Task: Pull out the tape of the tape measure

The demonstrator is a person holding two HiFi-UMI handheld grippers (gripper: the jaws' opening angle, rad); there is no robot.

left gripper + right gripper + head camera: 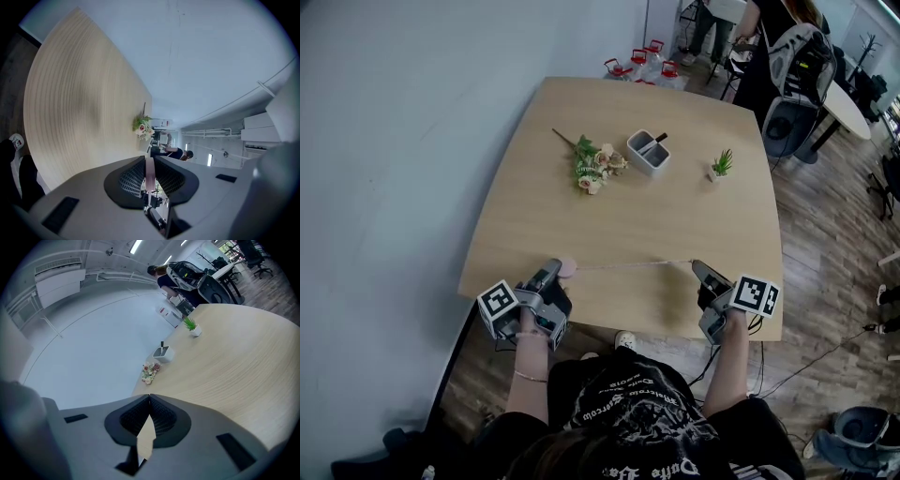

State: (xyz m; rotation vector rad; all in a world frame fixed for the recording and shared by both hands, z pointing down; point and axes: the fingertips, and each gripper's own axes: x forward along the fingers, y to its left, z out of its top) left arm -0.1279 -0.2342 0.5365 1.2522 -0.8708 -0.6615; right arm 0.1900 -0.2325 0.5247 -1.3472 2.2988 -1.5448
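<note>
Plainly, in the head view the pull looks well along. The left gripper (555,273) is clamped on the pink tape measure case (568,269) near the table's (694,216) near edge. The tape (633,265) runs as a thin pale line across to the right gripper (697,268), whose jaws are pinched on its free end. Whether the strip lies on the wood or hangs just over it I cannot tell. To do this step well, I judge the left hand should hold the case fixed while the right draws straight away along the tape's own line — sideways drift could twist the strip or slip the end out of the pinch. Farther up the table lie a flower bunch (592,169), a grey holder (647,153) and a small potted plant (722,165). All are well apart from the tape, so nothing blocks its path.

In the left gripper view the jaws stand a little apart, with the case (149,172) edge-on between the pads and gripped by them. The flower bunch (142,125) shows beyond, up the table.

In the right gripper view the jaws meet at their tips. The tape end is too thin to make out here, and only the head view shows it ending there. Flowers, holder (163,352) and plant (191,326) lie far ahead — a person (161,277) stands beyond the far edge, out of the way.
</note>
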